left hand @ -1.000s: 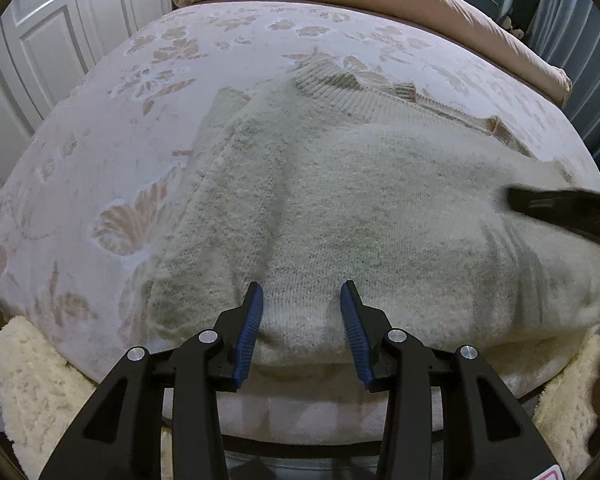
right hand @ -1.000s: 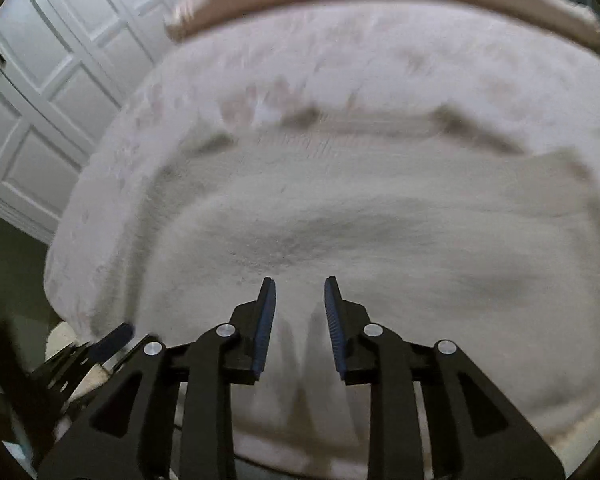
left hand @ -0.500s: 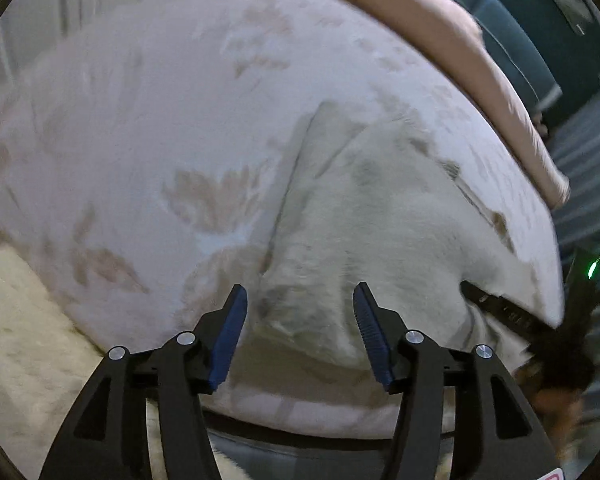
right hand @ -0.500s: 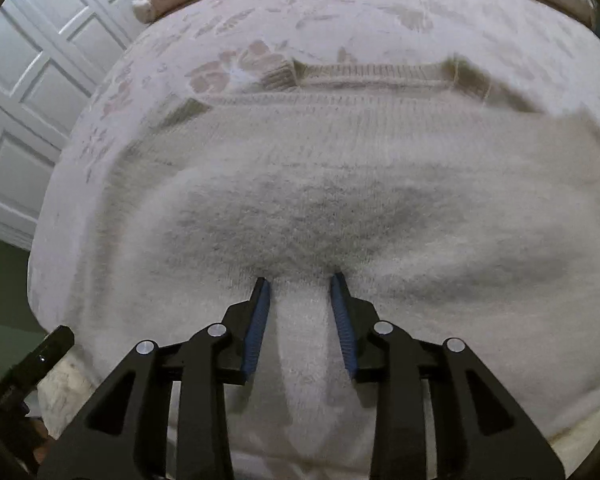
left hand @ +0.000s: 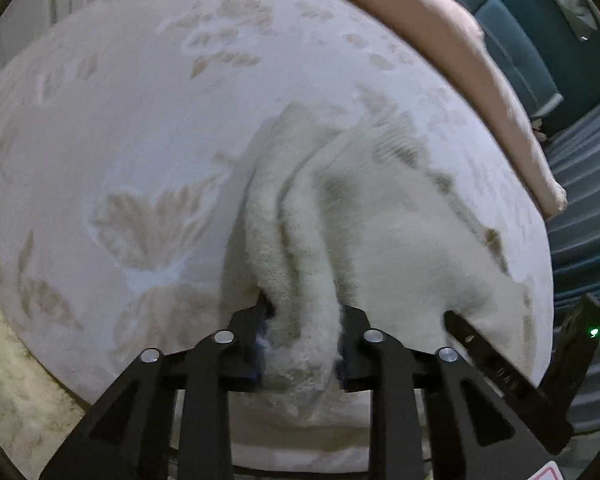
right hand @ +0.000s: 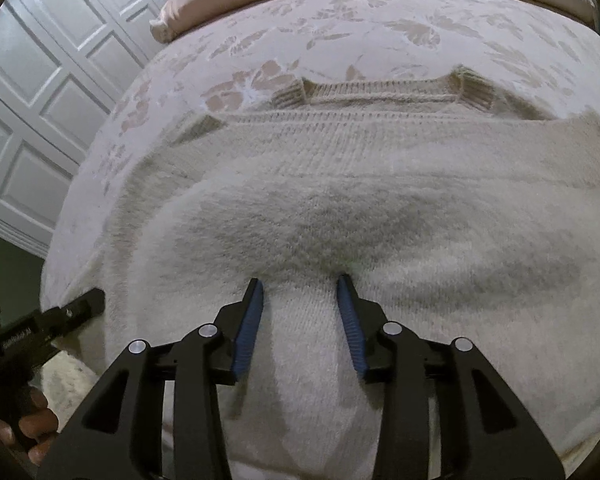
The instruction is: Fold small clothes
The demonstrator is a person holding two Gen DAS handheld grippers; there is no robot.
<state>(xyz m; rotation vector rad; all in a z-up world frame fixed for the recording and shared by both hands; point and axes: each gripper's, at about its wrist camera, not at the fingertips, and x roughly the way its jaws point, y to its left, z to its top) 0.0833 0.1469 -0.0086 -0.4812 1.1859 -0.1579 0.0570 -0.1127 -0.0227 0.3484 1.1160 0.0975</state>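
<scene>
A: While the left gripper [left hand: 302, 340] is clamped on a bunched fold at the near left edge of the sweater [left hand: 380, 216], its jaws having just closed in on the knit, what is the other one doing?

B: The right gripper [right hand: 300, 320] stands with its jaws apart, tips pressed down onto the sweater's near hem, a strip of knit between the blue pads [right hand: 248, 328] but not pinched. They have just been widening.

A: And where does the sweater itself lie?

B: Spread on the bedspread [right hand: 380, 32], hem nearest us, its ribbed collar [right hand: 380, 90] on the far side. Beyond the collar runs a pink bolster [left hand: 440, 40], and off to the sweater's far left are white panelled doors [right hand: 40, 80].

A: What could spoil things from here?

B: My guess is that the left grip takes several layers at once, judging by the ridges drawn up from it. If that side is carried across the sweater, the layers beneath may drag along and the fold would come out lumpy. With the right jaws only resting on the hem, the whole garment might also slide over the bedspread instead of pivoting.

A: Counts?

B: One sweater, two grippers, one bolster. A hand [right hand: 24, 432] shows just left of the sweater's near corner, holding the left tool.
</scene>
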